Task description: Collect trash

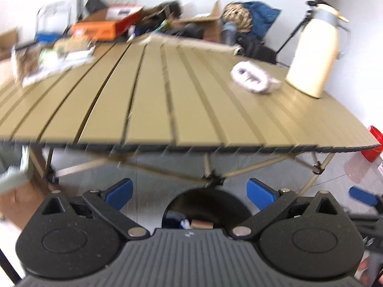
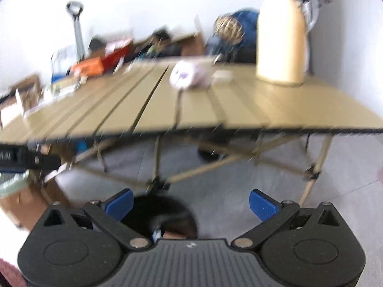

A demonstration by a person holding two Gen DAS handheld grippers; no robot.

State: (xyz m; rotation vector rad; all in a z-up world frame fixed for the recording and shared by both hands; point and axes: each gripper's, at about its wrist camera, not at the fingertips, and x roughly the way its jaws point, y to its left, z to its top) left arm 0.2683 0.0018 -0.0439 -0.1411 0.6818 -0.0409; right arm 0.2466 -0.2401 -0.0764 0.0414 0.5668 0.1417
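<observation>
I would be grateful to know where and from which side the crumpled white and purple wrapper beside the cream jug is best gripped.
Probably across the crumpled white and purple wrapper at its rounded near end, coming over the table's front edge: that end faces the open right gripper, while the cream jug crowds its right side.

cream thermos jug (image 1: 316, 50), slatted table (image 1: 153, 100)

Crumpled white-and-purple wrapper (image 1: 252, 78) (image 2: 190, 77) — lying on the slatted table (image 1: 153, 100) (image 2: 239, 105), near the jug (image 1: 316, 47) (image 2: 281, 35).

Both low, facing shared table (image 1: 153, 100)
</observation>
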